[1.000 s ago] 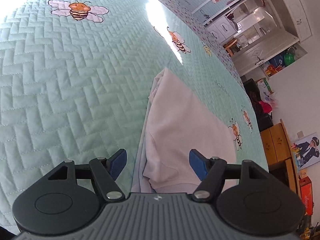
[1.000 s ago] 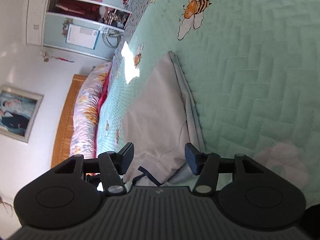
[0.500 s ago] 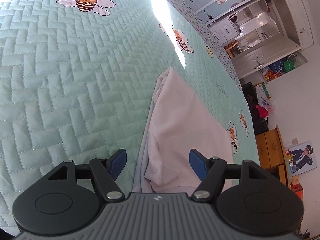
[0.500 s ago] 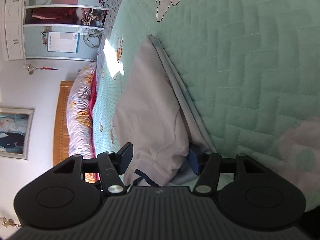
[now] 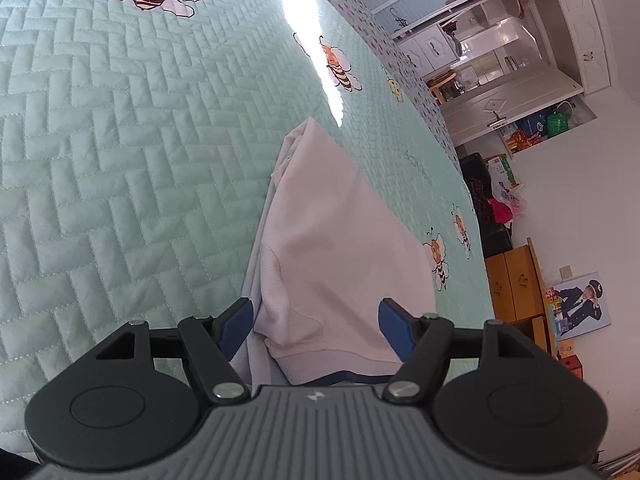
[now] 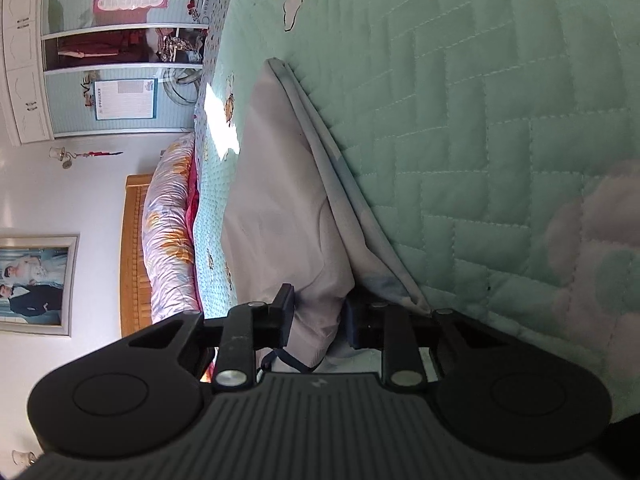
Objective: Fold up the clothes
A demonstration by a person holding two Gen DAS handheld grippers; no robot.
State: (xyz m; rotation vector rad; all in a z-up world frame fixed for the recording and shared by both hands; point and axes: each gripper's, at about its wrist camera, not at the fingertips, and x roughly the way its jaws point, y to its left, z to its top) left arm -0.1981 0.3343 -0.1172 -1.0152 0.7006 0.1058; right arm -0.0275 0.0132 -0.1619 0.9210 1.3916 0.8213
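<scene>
A pale garment (image 5: 332,240) is lying on the bee-print quilt (image 5: 120,140); the left gripper (image 5: 316,322) is gaping wide over its hem, the right gripper (image 6: 318,312) is closing on its edge, and a wardrobe (image 6: 80,52) is standing beyond the quilt.

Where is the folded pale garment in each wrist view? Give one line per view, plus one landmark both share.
Left wrist: the pale garment runs from centre down between the left tongs, which stand wide around its hem.
Right wrist: the pale garment lies left of centre, its near end between the closing right tongs.
Shared landmark: the green quilted bedspread with bee prints.
</scene>
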